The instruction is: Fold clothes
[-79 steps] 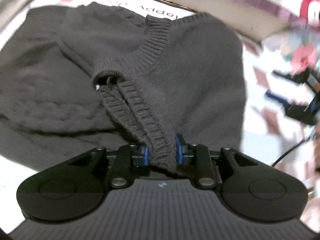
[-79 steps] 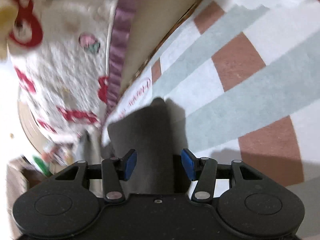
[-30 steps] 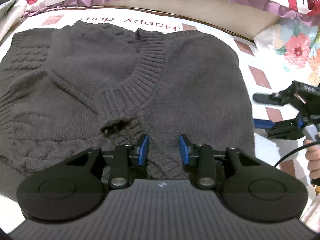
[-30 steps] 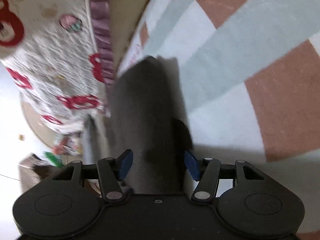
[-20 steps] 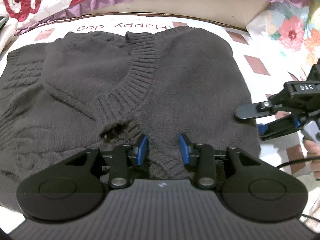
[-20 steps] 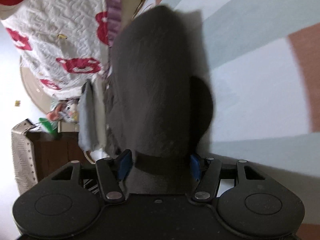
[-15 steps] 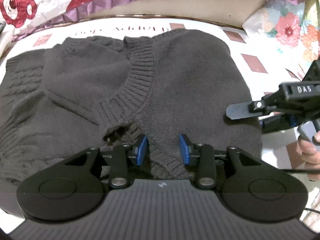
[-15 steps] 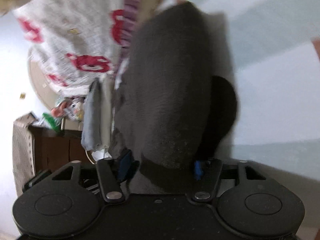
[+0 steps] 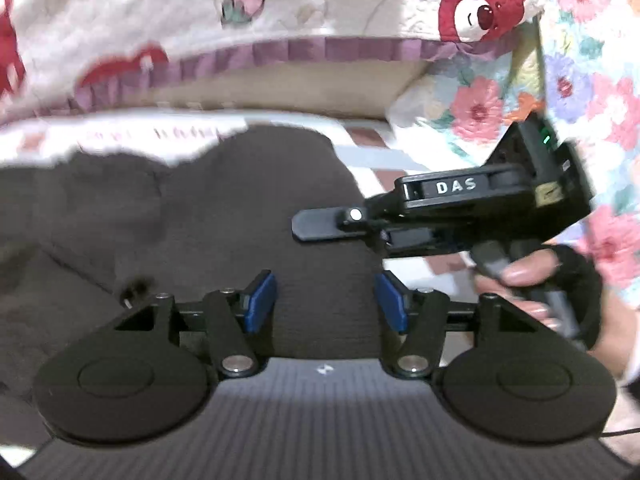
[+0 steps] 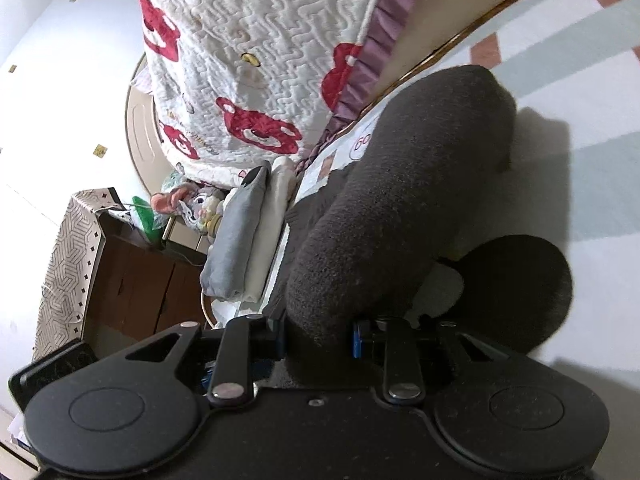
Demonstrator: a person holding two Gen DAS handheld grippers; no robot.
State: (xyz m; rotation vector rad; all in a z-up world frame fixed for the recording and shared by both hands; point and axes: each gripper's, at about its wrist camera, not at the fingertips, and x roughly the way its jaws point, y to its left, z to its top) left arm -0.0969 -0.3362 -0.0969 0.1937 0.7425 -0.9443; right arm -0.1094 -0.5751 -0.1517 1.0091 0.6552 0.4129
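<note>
Sweater (image 9: 248,216): dark grey knit, spread on the checked mat (image 10: 592,128).
Left tool (image 9: 326,300): pads wide apart, empty.
Right tool (image 10: 320,340): clamped on sweater's edge.

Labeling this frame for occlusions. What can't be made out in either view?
- Left wrist: printed text on the mat, motion-blurred.
- Left wrist: sweater neckline, blurred.
- Right wrist: right gripper pads, buried in sweater fabric.
- Right wrist: rest of the sweater, hidden behind the raised fold.
</note>
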